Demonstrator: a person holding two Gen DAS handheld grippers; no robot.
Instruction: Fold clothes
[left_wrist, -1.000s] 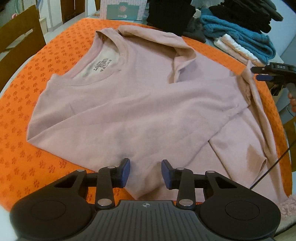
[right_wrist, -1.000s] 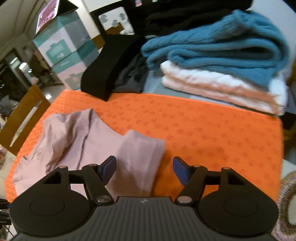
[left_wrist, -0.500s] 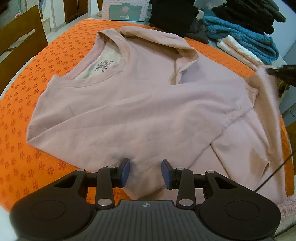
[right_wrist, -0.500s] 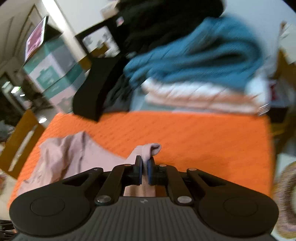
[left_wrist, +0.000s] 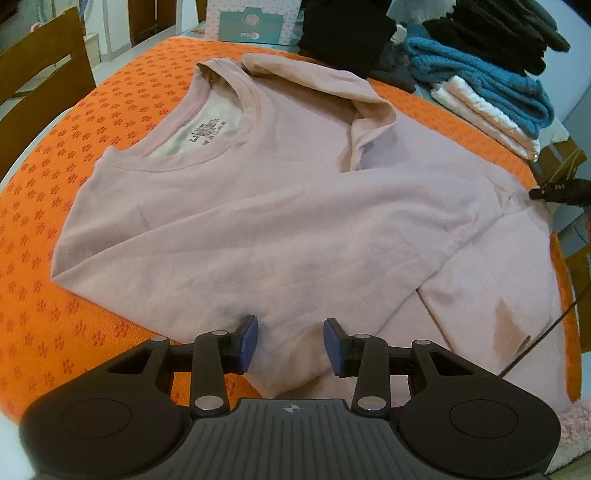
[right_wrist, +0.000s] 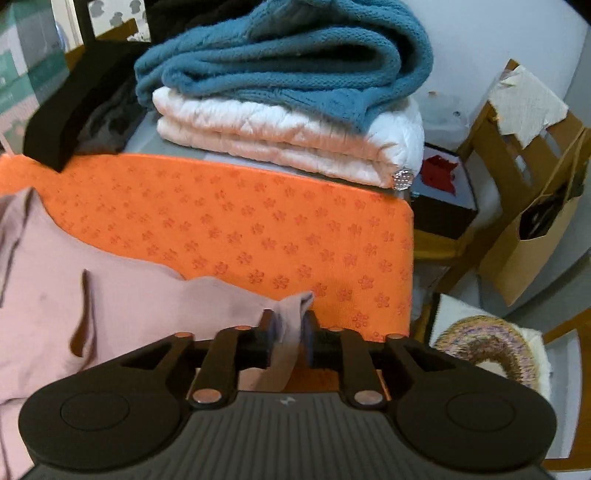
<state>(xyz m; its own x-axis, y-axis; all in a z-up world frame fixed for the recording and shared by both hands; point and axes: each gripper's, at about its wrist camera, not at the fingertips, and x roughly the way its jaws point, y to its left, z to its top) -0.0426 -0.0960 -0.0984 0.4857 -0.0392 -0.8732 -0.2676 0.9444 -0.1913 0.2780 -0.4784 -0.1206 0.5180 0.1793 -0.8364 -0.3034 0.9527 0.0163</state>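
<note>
Pink sweatshirt (left_wrist: 266, 206) lay spread flat on the orange mat (left_wrist: 74, 122), ready for folding. Your right gripper (right_wrist: 289, 328) had a fold of its sleeve end (right_wrist: 295, 310) between jaws that were opening, probably to drop it there. Your left gripper (left_wrist: 289, 343) hovered part-open over the hem, empty.

Pink long-sleeved top (left_wrist: 266, 206) lies spread flat on the orange flower-print cloth (left_wrist: 74, 155) covering the worktop, neckline and inner label toward the upper left. One sleeve is folded back across the chest. Left gripper (left_wrist: 290, 345) sits low over the near hem, jaws parted with cloth between them, pads not pressing. Right gripper (left_wrist: 559, 192) shows only as a dark tip at the right edge, at the top's far corner. Folded blue knit (left_wrist: 480, 81), white and black garments stacked behind.
</note>
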